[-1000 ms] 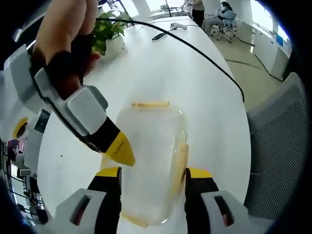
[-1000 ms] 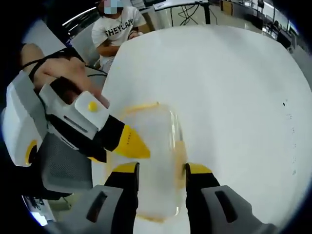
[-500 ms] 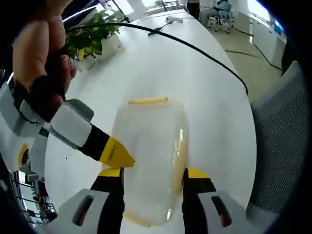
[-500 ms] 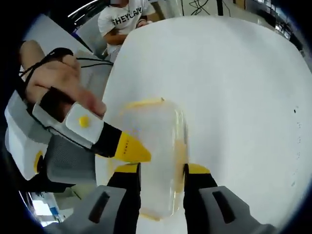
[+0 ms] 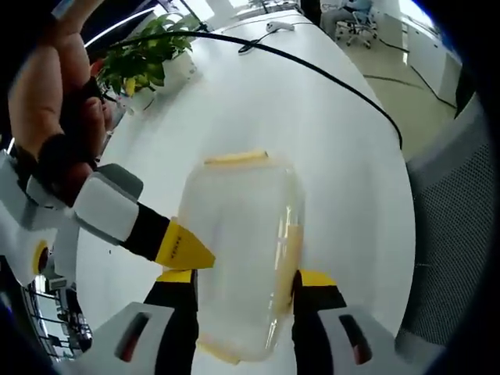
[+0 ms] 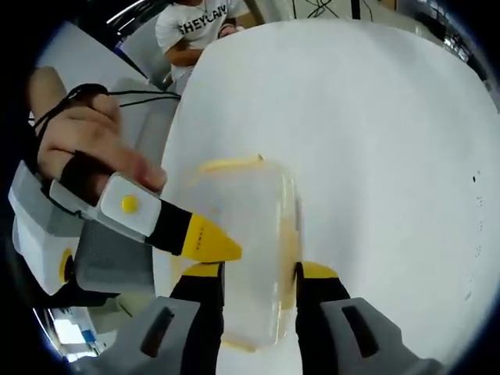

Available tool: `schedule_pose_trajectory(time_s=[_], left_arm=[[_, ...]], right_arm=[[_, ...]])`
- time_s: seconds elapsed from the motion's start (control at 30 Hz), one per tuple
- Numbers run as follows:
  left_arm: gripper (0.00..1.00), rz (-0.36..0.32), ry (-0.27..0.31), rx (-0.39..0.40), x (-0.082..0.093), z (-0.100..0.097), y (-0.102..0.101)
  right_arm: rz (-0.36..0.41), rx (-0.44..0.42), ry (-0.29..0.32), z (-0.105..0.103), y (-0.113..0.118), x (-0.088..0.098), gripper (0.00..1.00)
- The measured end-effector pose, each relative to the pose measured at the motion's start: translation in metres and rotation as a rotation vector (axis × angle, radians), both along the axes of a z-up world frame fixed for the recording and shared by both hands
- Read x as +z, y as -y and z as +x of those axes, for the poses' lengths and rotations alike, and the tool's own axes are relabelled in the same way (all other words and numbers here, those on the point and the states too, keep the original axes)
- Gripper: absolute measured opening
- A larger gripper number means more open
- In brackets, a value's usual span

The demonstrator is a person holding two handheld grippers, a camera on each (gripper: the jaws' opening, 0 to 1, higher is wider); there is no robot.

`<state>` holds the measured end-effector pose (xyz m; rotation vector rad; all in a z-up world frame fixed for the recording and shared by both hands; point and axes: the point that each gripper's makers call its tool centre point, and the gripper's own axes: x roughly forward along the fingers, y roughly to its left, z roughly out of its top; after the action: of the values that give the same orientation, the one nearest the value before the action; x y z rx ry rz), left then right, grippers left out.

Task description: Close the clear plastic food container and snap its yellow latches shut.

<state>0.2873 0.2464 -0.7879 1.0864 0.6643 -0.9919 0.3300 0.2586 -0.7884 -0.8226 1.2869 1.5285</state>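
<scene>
The clear plastic container [image 5: 238, 262] lies flat on the white table [image 5: 258, 109], lid on, long and rounded at the corners. In the left gripper view it sits between the two yellow-tipped jaws of the left gripper [image 5: 244, 280], which stand spread on either side of it, just at its walls; whether they actually press on the plastic I cannot tell. A yellow latch [image 5: 235, 158] runs across the far short end, and another yellow latch [image 5: 290, 258] runs down the long side next to the right-hand jaw. From the left of that view the right gripper [image 5: 181, 248] comes in slantwise, held by a hand [image 5: 58, 117], with its yellow tip meeting the container's near left edge.

In the right gripper view much the same arrangement appears (seen from the opposite end): the container [image 6: 246, 250] lies between the right gripper [image 6: 251, 275] jaws, which are parted around it, one on each side. The far latch [image 6: 229, 164] shows at the top end and a side latch [image 6: 291, 234] along the right wall. The left gripper [image 6: 199, 238] reaches in from the left, its yellow point at the container's edge.

A potted plant [image 5: 148, 58] stands on the table beyond, a black cable [image 5: 312, 74] trails across, and a seated person in a white shirt [image 6: 195, 31] is at the far end.
</scene>
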Motion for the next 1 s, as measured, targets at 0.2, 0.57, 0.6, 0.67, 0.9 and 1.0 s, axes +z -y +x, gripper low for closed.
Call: schedule_pose_trajectory(time_s=[0.2,0.57,0.6,0.67,0.9,1.0], left_arm=[[0.43,0.011,0.001,-0.001,0.0,0.0,0.0],[0.45,0.004,-0.094,-0.001,0.006,-0.003,0.0],[0.46,0.003,-0.102,-0.009,0.006,-0.004,0.0],[0.51,0.0,-0.129,-0.033,0.005,-0.008,0.001],[0.72,0.015,-0.2,-0.102,0.002,-0.024,-0.001],[0.82,0.013,-0.215,-0.084,0.002,-0.022,-0.002]], right_arm=[[0.028,-0.009,0.013,0.002,-0.002,0.002,0.33],[0.158,-0.104,0.06,0.001,-0.003,0.007,0.33],[0.186,-0.1,0.081,0.002,-0.005,0.008,0.33],[0.204,-0.12,0.114,0.003,-0.003,0.009,0.34],[0.266,-0.182,0.133,0.004,0.004,0.021,0.43],[0.271,-0.186,0.142,0.002,0.01,0.023,0.56]])
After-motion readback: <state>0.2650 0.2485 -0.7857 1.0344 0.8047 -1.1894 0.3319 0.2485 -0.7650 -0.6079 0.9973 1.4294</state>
